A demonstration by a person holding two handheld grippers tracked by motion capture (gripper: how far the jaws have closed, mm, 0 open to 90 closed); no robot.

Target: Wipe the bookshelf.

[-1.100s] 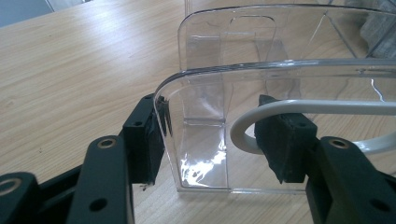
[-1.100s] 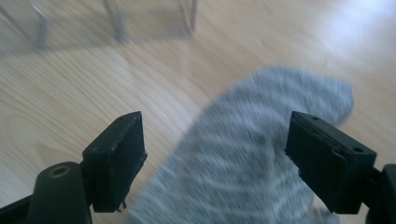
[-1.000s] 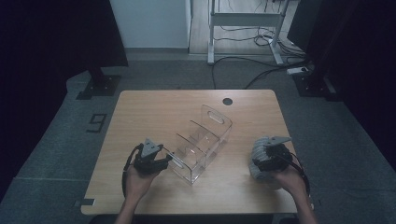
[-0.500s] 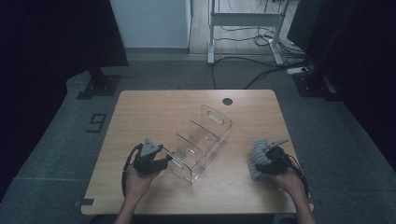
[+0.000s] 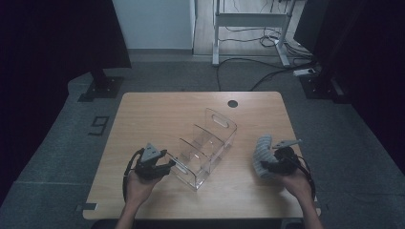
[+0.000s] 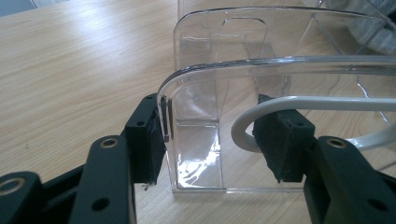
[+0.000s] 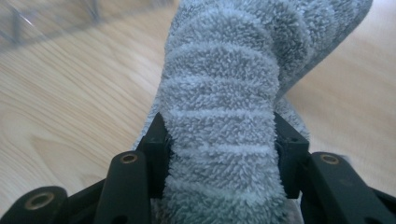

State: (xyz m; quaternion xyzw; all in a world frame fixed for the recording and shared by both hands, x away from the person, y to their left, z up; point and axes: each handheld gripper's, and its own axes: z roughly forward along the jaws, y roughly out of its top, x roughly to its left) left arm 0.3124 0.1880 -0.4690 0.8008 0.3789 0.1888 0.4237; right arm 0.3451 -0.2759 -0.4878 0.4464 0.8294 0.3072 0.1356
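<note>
Towel (image 5: pixel 263 155) work carries two risks. At the left, the left gripper (image 5: pixel 168 165) clamps the near end wall of the clear acrylic organizer (image 5: pixel 206 145) at mid-table; that slick, hard plastic could slip. At the right, the right gripper (image 5: pixel 264 165), jaws just closing, squeezes the grey, ribbed, fluffy towel, whose free end could flop and snag a divider.
</note>
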